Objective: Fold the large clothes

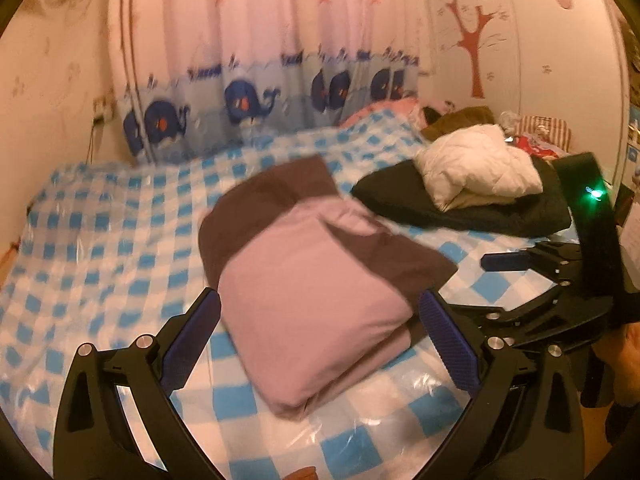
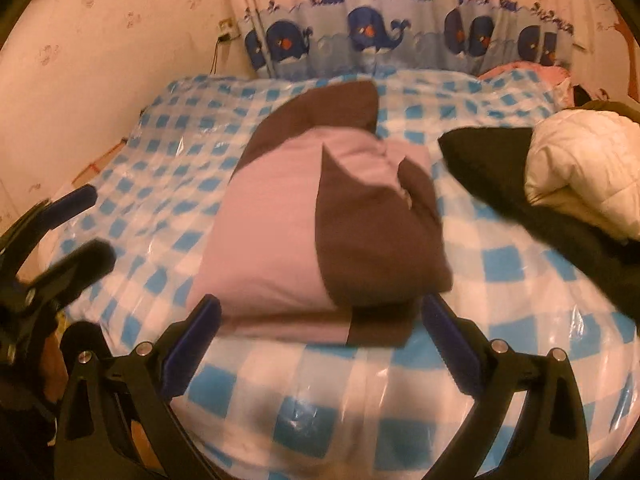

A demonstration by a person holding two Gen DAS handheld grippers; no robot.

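Left gripper (image 1: 320, 332) has its jaws wide apart with nothing between them, hanging just above the near end of the folded garment (image 1: 316, 280). Right gripper (image 2: 320, 336) is the same deal: jaws spread, empty, sitting right at the garment's near edge where a brown flap sticks out toward it.

So the bundle lies straight ahead of both grippers, on the blue checked bedcover (image 1: 100, 264), roughly mid-bed. It's a pink and brown piece, already folded into a thick packet. Its long axis runs away from the grippers toward the whale curtain (image 2: 368, 28), near end pink, far end brown. Neither hand looks clearly closer to me; the left one seems lined up with the pink side and the right one with the brown side. My guess is the fold is basically done and whatever comes next starts from that near edge.

Further back on the right there's a black garment (image 1: 480, 208) with a white puffy jacket (image 1: 476, 164) on top, well apart from the bundle.

Hard to tell: both views are motion-blurred, so I can't say whether the fingertips touch the cloth, and the layers inside the packet are hidden.
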